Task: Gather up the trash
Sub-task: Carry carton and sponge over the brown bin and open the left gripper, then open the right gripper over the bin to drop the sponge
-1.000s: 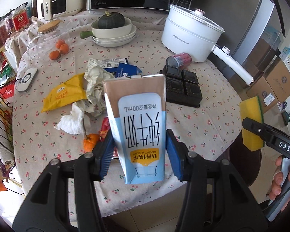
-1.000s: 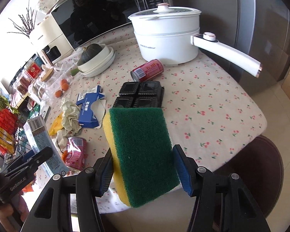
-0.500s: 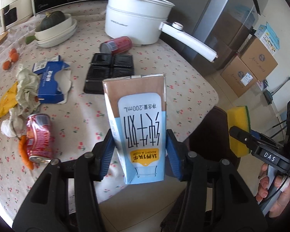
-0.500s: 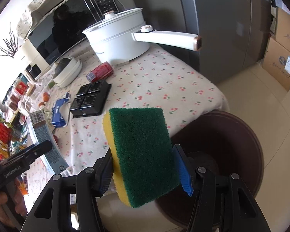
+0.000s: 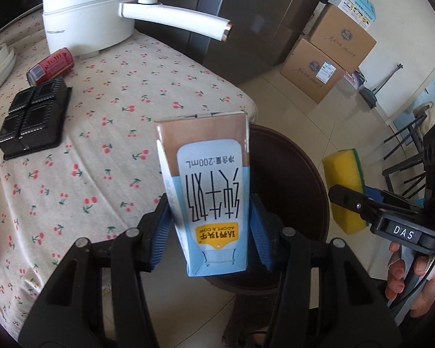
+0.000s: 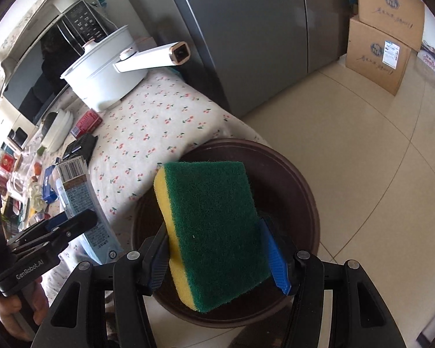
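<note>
My left gripper [image 5: 210,229] is shut on a blue and brown milk carton [image 5: 206,185], held upside down over the edge of the dark brown round bin [image 5: 307,174]. The carton also shows in the right wrist view [image 6: 81,200]. My right gripper [image 6: 217,249] is shut on a green and yellow sponge [image 6: 214,226], held above the bin [image 6: 293,191]. The sponge also shows at the right of the left wrist view [image 5: 345,188].
The table with a cherry-print cloth [image 5: 107,121] holds a white pot with a long handle [image 5: 87,11], a red can [image 5: 50,65], a black plastic tray [image 5: 34,116] and more litter at the left [image 6: 40,194]. Cardboard boxes [image 6: 380,46] stand on the tiled floor beside a grey fridge [image 6: 240,29].
Both grippers have swung right, away from the table's middle, and now hold the carton and the sponge over the brown bin beside the table.
</note>
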The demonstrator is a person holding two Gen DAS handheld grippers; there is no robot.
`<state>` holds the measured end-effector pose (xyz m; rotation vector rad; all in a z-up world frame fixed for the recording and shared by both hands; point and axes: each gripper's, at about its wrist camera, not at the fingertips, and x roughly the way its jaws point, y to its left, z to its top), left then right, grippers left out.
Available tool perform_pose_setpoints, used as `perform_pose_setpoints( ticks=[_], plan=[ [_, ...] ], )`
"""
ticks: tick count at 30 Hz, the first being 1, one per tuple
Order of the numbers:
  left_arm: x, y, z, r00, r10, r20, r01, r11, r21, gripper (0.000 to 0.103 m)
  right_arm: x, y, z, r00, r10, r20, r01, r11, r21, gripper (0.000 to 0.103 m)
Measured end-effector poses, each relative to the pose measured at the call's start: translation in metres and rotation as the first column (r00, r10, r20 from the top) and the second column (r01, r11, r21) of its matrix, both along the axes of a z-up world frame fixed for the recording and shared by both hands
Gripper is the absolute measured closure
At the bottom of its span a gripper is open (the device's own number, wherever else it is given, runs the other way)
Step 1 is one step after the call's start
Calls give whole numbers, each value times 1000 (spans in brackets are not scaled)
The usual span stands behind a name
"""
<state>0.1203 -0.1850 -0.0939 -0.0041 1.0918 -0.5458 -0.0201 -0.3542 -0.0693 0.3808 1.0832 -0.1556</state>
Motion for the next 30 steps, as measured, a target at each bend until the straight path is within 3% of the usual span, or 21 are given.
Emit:
perform_pose_setpoints(
  ticks=[5, 7, 9, 10, 23, 30],
  plan=[
    [0, -14, -8, 999, -36, -3, 35, 999, -5, 49, -13, -17, -8, 999, -26, -25, 26, 1000, -3, 43],
    [1, -16, -11, 999, -46, -7, 46, 999, -7, 42, -15, -23, -9, 999, -39, -26, 39, 999, 5, 43],
    [1, -14, -10, 1000, -20, -1, 20, 1000, 0, 21, -17, -28, -10, 998, -53, -25, 53, 998, 13, 43],
    [0, -12, -8, 1000, -9, 5, 9, 1000, -1, 19, -16, -29, -10, 998, -59, -25, 59, 998, 18, 43],
    [-8, 32, 1, 997, 49, 60, -53, 995, 81, 18, -2, -15, -21, 998, -26, -61, 26, 1000, 10, 41],
    [-9, 69, 13, 992, 106, 71, -111, 992, 62, 16, 7, -3, -30, 996, -16, -90, 15, 1000, -8, 40]
  ],
)
